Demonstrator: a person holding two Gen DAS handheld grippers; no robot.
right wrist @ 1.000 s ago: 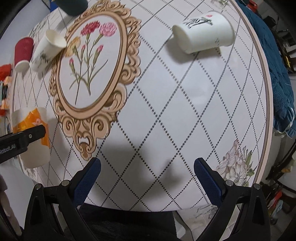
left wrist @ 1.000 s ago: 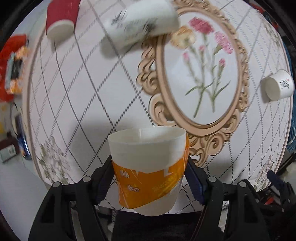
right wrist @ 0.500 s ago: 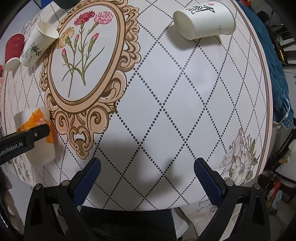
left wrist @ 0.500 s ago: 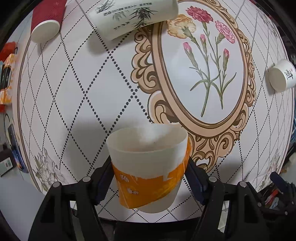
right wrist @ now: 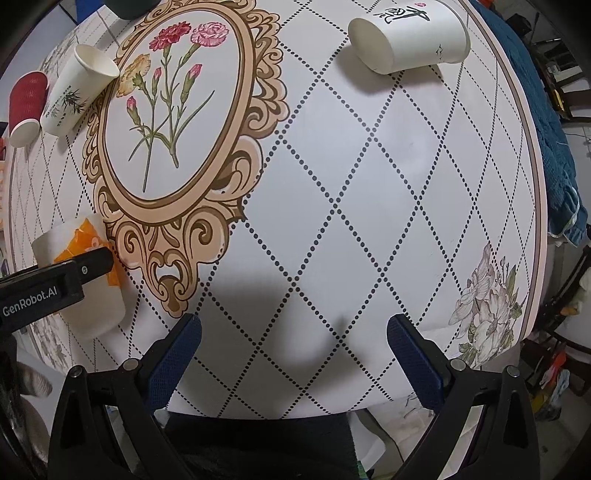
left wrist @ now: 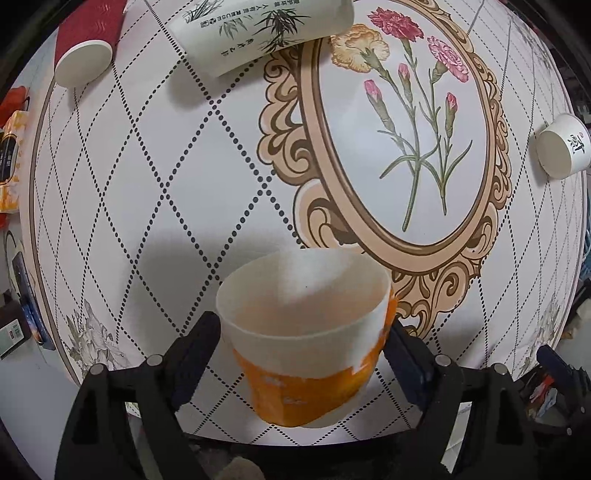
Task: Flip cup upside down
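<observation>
My left gripper (left wrist: 303, 350) is shut on a white paper cup with an orange band (left wrist: 310, 354). I hold it above the near edge of the round table, tilted, with its open mouth facing forward and up. The same cup (right wrist: 79, 273) shows at the left of the right wrist view, clamped by the left finger (right wrist: 88, 266). My right gripper (right wrist: 293, 354) is open and empty over the table's near edge.
A white bamboo-print cup (left wrist: 258, 33) and a white calligraphy cup (right wrist: 410, 37) lie on their sides. A red cup (left wrist: 88, 40) stands at the far left. The table (left wrist: 207, 177) has a floral oval print. A blue cloth (right wrist: 554, 147) hangs at the right.
The held cup has tipped, so its open mouth now faces the left camera more. Both grippers have moved slightly forward over the table.
</observation>
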